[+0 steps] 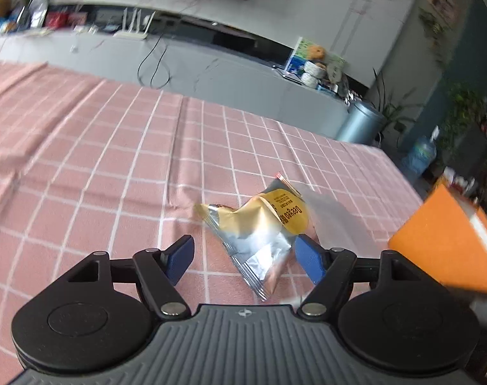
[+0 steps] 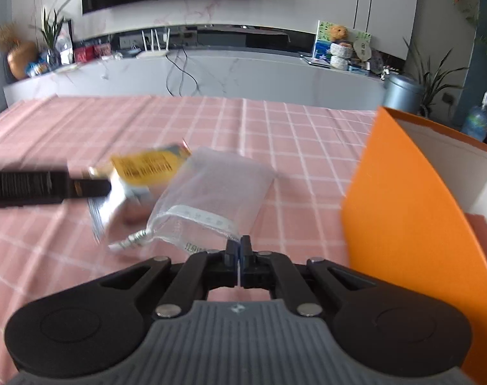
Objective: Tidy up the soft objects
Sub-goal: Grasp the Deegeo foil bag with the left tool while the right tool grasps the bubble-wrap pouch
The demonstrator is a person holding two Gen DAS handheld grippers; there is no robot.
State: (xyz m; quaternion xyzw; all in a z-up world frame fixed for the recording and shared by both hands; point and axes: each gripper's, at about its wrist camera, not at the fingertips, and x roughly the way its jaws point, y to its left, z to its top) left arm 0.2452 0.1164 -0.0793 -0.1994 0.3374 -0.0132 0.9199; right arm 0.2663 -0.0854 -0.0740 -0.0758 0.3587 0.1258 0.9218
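A yellow and silver foil snack packet point(image 1: 259, 231) lies crumpled on the pink checked tablecloth point(image 1: 99, 176). My left gripper point(image 1: 243, 258) stands open around it, with a blue pad on each side and the right pad close against the packet's edge. Just right of the packet lies a translucent white mesh pouch point(image 1: 335, 221). In the right wrist view the mesh pouch point(image 2: 211, 189) lies flat ahead, and my right gripper point(image 2: 238, 250) is shut with its tips on the pouch's near hem. The snack packet point(image 2: 140, 166) is blurred at the left, under one black finger point(image 2: 89, 187) of the left gripper.
An orange box point(image 2: 404, 224) with a white inside stands open at the right, close to the right gripper. The same orange box point(image 1: 445, 243) sits at the right edge of the left wrist view. Beyond the table's far edge are a grey cabinet point(image 2: 243, 73) and a metal bin point(image 2: 400, 93).
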